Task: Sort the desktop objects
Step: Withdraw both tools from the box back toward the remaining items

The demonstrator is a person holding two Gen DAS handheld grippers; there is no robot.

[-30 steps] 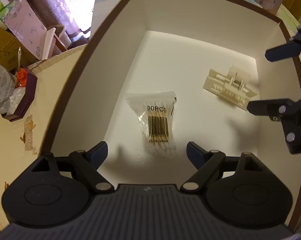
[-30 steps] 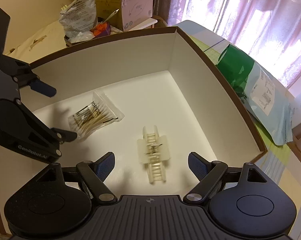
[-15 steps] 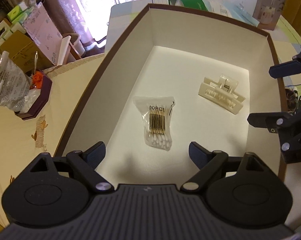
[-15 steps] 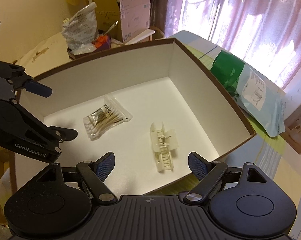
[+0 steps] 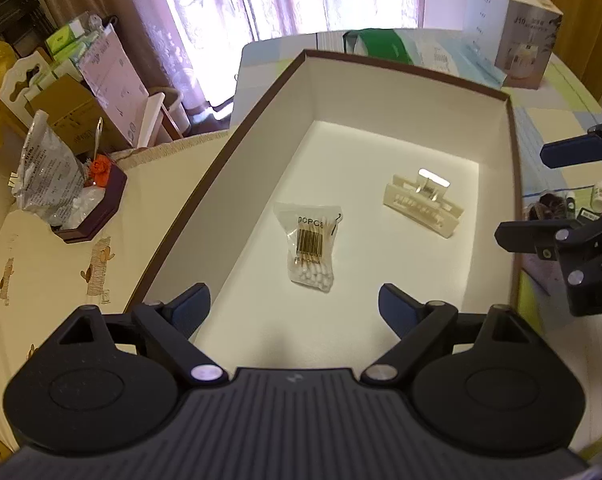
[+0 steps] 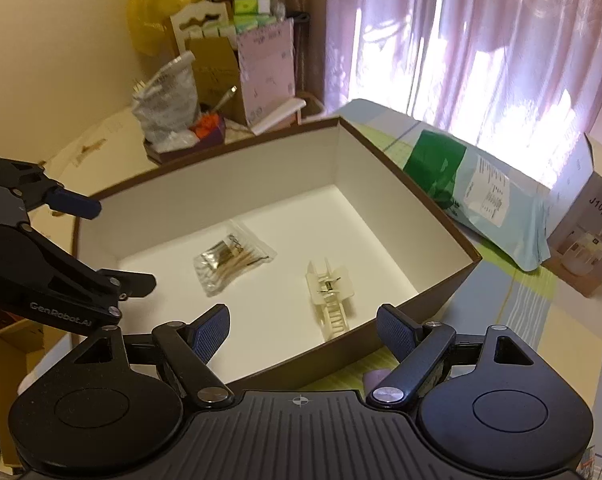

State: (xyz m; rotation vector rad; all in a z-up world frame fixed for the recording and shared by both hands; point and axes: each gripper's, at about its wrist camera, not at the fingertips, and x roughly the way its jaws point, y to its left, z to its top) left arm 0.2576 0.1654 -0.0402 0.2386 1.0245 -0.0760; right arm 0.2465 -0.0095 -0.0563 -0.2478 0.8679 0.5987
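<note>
A brown box with a white inside [image 5: 261,96] [image 6: 433,208] lies on the table. On its floor rest a clear bag of cotton swabs [image 5: 311,246] [image 6: 231,260] and, to its right, a cream hair claw clip [image 5: 423,202] [image 6: 331,294]. My left gripper [image 5: 295,308] hangs open above the box's near end, nothing between its fingers. My right gripper [image 6: 303,330] is open too, held above the box's near rim, and empty. Each gripper shows at the edge of the other's view: the right one [image 5: 557,196], the left one [image 6: 85,240].
A dark tray with a crinkled bag and orange bits [image 5: 89,208] [image 6: 181,136] sits left of the box. A green-and-white pouch [image 6: 477,196] [image 5: 385,44] and a carton [image 5: 517,28] [image 6: 589,236] lie beyond it. Small bottles [image 5: 597,196] stand at the right. Cardboard boxes [image 6: 221,60] and curtains are behind.
Both grippers have risen and drawn back from the box, staying open. The swab bag and the hair clip have kept their places on the box floor.
</note>
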